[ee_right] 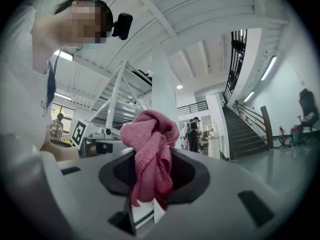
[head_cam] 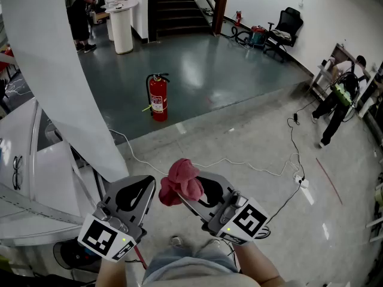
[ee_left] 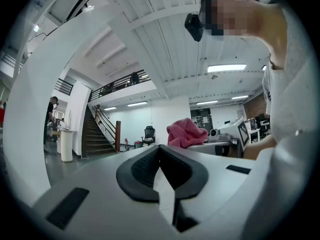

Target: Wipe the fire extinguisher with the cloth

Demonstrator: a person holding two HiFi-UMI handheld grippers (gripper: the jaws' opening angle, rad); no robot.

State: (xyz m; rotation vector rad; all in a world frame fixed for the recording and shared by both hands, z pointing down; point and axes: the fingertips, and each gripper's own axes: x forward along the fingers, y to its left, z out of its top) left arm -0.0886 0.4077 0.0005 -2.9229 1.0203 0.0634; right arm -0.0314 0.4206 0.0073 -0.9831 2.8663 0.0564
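A red fire extinguisher [head_cam: 158, 97] with a black hose stands upright on the floor, well ahead of both grippers. My right gripper [head_cam: 187, 191] is shut on a bunched pink cloth [head_cam: 181, 181]; the cloth [ee_right: 150, 154] sticks up between its jaws in the right gripper view. My left gripper [head_cam: 149, 188] is held beside it, jaws closed with nothing between them. From the left gripper view the pink cloth [ee_left: 185, 133] shows just beyond the shut left gripper [ee_left: 160, 156]. Both grippers point upward, held close to the person's body.
A white curved pillar [head_cam: 54, 70] rises at the left beside white machines [head_cam: 36, 178]. A white cable [head_cam: 239, 163] runs across the floor to a power strip [head_cam: 300, 181]. People stand at the far left [head_cam: 79, 14] and at the right [head_cam: 338, 97]. A staircase [head_cam: 173, 8] lies ahead.
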